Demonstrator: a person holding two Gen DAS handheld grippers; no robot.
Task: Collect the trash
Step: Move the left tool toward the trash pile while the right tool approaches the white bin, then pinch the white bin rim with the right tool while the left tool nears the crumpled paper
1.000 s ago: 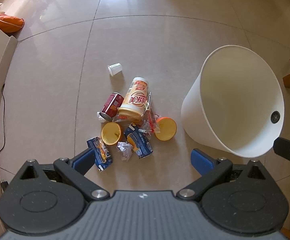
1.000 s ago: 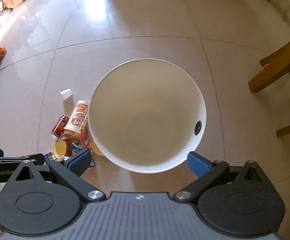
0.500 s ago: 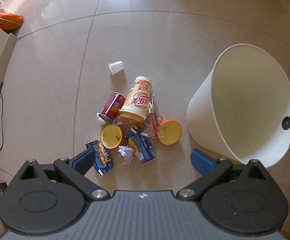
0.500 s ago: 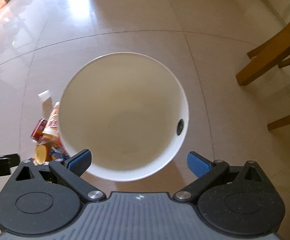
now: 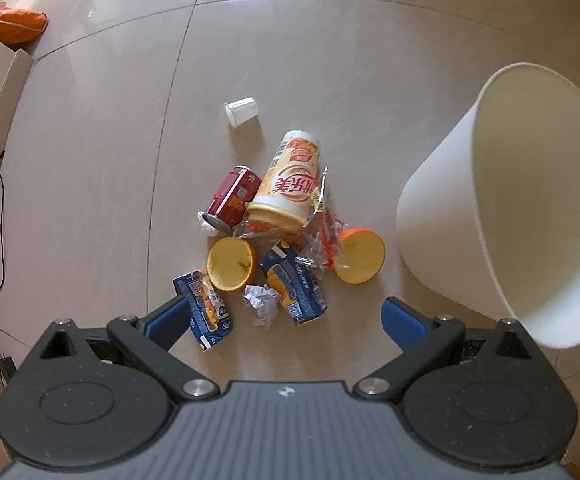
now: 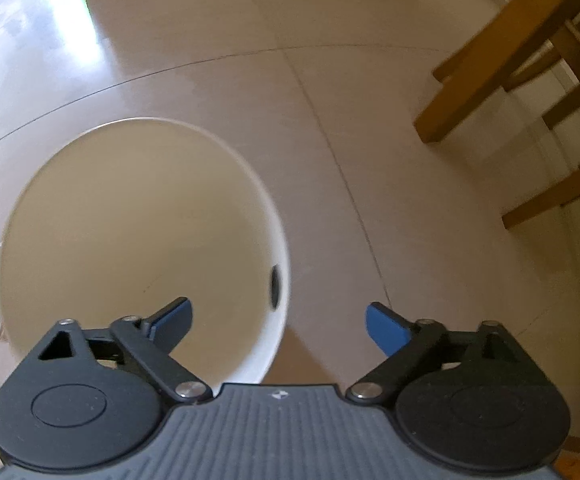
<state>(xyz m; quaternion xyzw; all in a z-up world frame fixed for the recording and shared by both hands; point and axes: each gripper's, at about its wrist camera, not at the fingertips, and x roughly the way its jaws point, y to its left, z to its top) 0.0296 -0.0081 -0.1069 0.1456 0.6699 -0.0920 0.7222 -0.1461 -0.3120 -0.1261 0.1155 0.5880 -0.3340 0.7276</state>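
**Litter heaped beside an empty bin, both claws near**

The trash is seen gathered in one loose heap on the tiled floor [image 5: 330,80], just left of a white bin [image 5: 502,208]. At the heap's far edge a small white cup [image 5: 242,110] lies apart; nearer lie a tall yellow drink cup [image 5: 290,184] and a red can [image 5: 233,196] side by side, both on their sides. Two orange halves [image 5: 231,264], clear wrapping [image 5: 322,240], two crushed blue cartons [image 5: 296,288] and a crumpled paper ball [image 5: 263,304] lie nearest.

The left gripper [image 5: 285,312] is held above the near edge of the heap, its jaws spread wide and empty, apparently to take a near piece such as the paper ball.

The right gripper [image 6: 277,320] is placed astride the bin's near right rim, with its left pad inside and its right pad outside. Its jaws are closing but not yet pressed on the wall, presumably to steady the bin. Wooden chair legs [image 6: 490,64] stand well apart at the far right.
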